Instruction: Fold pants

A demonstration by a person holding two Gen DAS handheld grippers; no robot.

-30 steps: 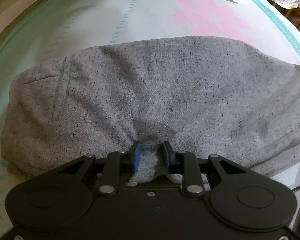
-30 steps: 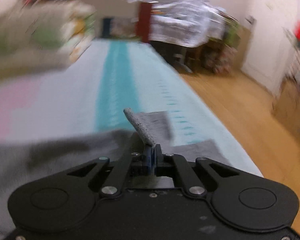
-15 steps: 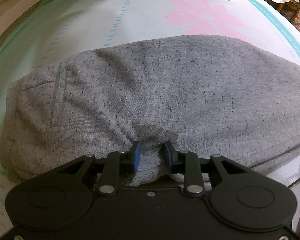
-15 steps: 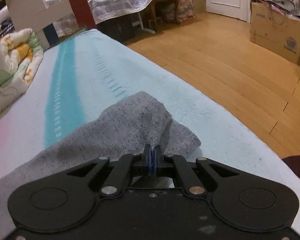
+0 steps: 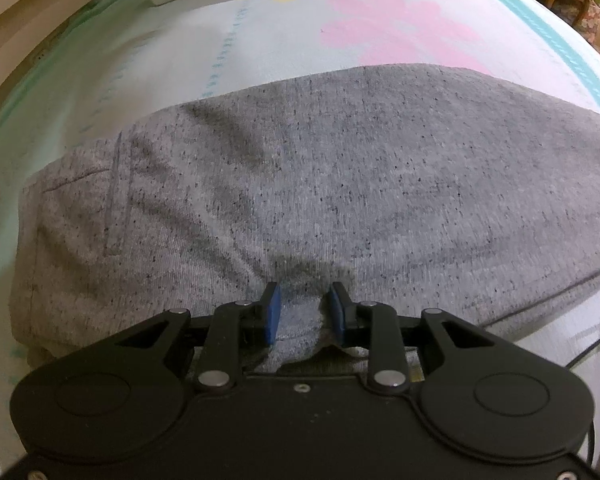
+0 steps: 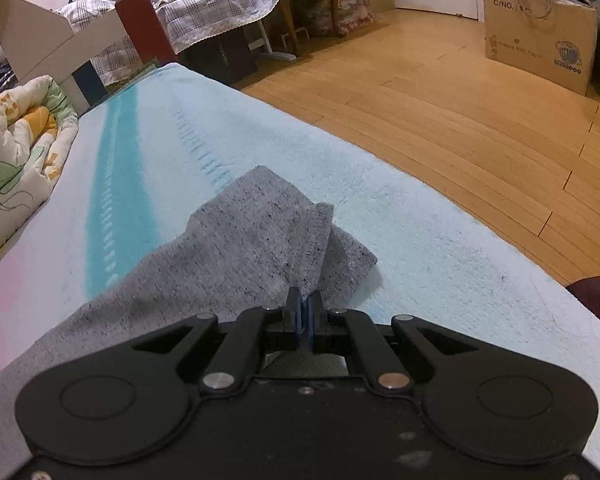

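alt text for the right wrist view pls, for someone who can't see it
The right gripper is clamped shut on a hemmed corner of grey pants, lifting it into a small peak above a pale blue bed cover. A floral quilt lies at the left; wooden floor and a cardboard box are to the right.

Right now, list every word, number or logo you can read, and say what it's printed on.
"C/NO." on the cardboard box, top left; what follows it is hidden by a bag handle.
"Always With You", roughly, lower on the same box; too faint to be sure.
Round logo with lettering at its lower right: blurred, unreadable.
No text in the left wrist view.
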